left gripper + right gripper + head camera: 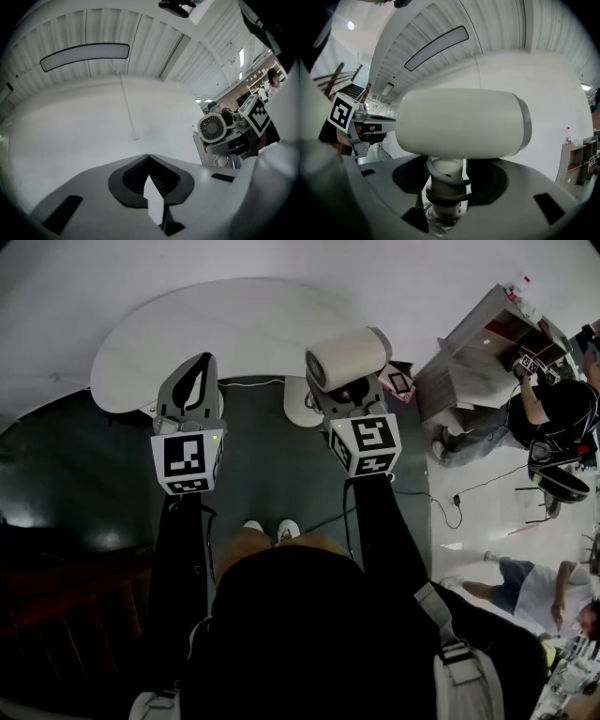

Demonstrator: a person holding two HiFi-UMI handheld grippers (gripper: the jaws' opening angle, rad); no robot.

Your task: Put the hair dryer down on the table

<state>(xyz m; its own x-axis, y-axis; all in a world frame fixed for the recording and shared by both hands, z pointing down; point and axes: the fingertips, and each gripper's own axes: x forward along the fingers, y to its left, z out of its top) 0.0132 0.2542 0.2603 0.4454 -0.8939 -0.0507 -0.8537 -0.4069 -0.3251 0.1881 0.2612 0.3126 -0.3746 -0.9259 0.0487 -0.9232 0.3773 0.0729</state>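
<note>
Carrying: we're holding hair dryer (347,357) up by table (234,324) right edge, not yet down
right gripper (349,395): clamping its handle
left gripper (190,390): idling, jaws together, empty
next: probably lowering onto bare top, then releasing

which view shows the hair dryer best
The right gripper view: the hair dryer fills it, its cord-wrapped handle clamped between the jaws of the right gripper. The head view shows only its barrel from above; the left gripper view shows its rear grille, small, near the right edge.
</note>
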